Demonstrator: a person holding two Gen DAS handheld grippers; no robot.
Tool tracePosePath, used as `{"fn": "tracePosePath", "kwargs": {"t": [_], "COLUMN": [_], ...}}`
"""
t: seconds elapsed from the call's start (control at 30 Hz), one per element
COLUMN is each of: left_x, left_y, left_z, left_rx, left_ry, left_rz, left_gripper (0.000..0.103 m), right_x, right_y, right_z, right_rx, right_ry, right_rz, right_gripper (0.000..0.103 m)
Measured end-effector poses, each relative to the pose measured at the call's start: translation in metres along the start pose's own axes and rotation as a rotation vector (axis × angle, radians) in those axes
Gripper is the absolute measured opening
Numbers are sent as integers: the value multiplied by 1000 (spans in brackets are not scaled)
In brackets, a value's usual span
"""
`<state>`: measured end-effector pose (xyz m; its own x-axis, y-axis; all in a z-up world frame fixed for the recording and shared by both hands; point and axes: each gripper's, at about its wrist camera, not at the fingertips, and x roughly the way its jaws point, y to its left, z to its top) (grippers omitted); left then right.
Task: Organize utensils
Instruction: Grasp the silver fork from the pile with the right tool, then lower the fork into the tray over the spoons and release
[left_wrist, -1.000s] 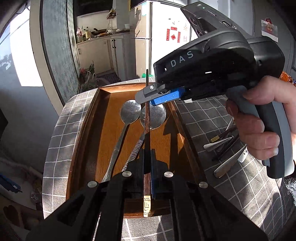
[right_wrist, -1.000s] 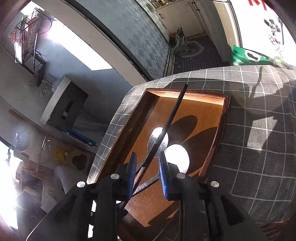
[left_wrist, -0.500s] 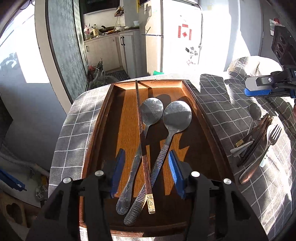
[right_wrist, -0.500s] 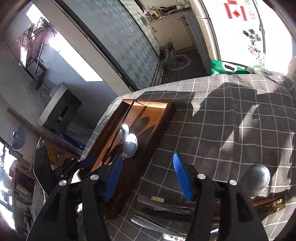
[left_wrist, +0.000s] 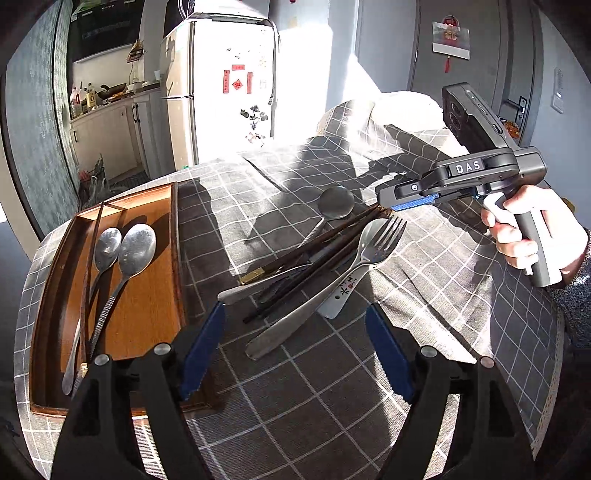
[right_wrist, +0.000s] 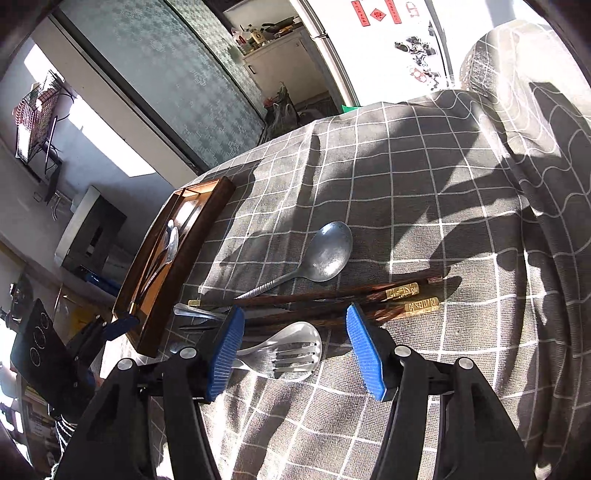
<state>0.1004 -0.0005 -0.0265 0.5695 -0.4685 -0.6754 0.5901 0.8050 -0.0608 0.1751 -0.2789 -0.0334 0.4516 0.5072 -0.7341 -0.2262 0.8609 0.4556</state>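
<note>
From my left wrist camera I see the whole wooden tray (left_wrist: 173, 258): inside it lie 2 metal spoons (left_wrist: 122, 254) side by side with 1 dark chopstick (left_wrist: 90, 266) just beside them, toward the tray's outer wall. My right wrist camera shows that tray (right_wrist: 207, 225) only edge-on, far off, its contents squeezed into a sliver. What the right view gives me instead is the pile's far ends: the gold caps on the chopsticks (right_wrist: 402, 291) and the pitted bowl of the loose spoon (right_wrist: 328, 251), both hard to read from the left side. The pile sits on the grey checked cloth (left_wrist: 332, 398), well apart from the tray, on the side away from the fridge (left_wrist: 221, 96). In it, a fork (left_wrist: 380, 240) lies over a pale spoon, dark chopsticks (left_wrist: 314, 258) cross beneath, and the loose spoon (left_wrist: 336, 203) lies furthest from me. My left gripper (left_wrist: 295, 350) is spread wide, grasping nothing, above the pile's near ends. My right gripper (right_wrist: 295, 350) is likewise released and empty, straddling the fork's tines (right_wrist: 295, 356).
</note>
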Motion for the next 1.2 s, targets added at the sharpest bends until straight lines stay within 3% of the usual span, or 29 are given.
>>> {"fn": "tracePosePath", "kwargs": {"t": [0.03, 0.1, 0.17, 0.23, 0.4, 0.63, 0.7, 0.87, 0.97, 1.2], "left_x": [4, 11, 16, 20, 30, 44, 50, 61, 49, 11], "left_y": [-8, -19, -26, -30, -30, -22, -21, -20, -22, 11], "left_z": [0, 2, 3, 5, 8, 16, 18, 22, 25, 32], "left_rx": [15, 37, 44, 52, 81, 77, 69, 71, 75, 25], "left_ry": [5, 14, 19, 22, 38, 40, 43, 78, 59, 25], "left_rz": [-2, -5, -11, -7, 7, 3, 9, 5, 5, 137], "left_gripper": [81, 81, 81, 81, 81, 79, 72, 27, 24, 19], "right_x": [1, 3, 5, 5, -7, -44, -56, -76, -82, -50], "right_y": [0, 2, 3, 8, 17, 31, 36, 47, 58, 109], "right_z": [-4, -10, -14, -16, -17, -15, -15, -9, 0, 47], "right_rx": [-12, -29, -40, -61, -117, -170, -187, -202, -223, -287], "right_ry": [9, 17, 25, 15, -26, -89, -107, -135, -160, -172], "right_rz": [-8, -39, -61, -67, -88, 41, 54, 95, 88, 160], "right_gripper": [44, 29, 26, 13, 9, 4, 3, 1, 1, 2]}}
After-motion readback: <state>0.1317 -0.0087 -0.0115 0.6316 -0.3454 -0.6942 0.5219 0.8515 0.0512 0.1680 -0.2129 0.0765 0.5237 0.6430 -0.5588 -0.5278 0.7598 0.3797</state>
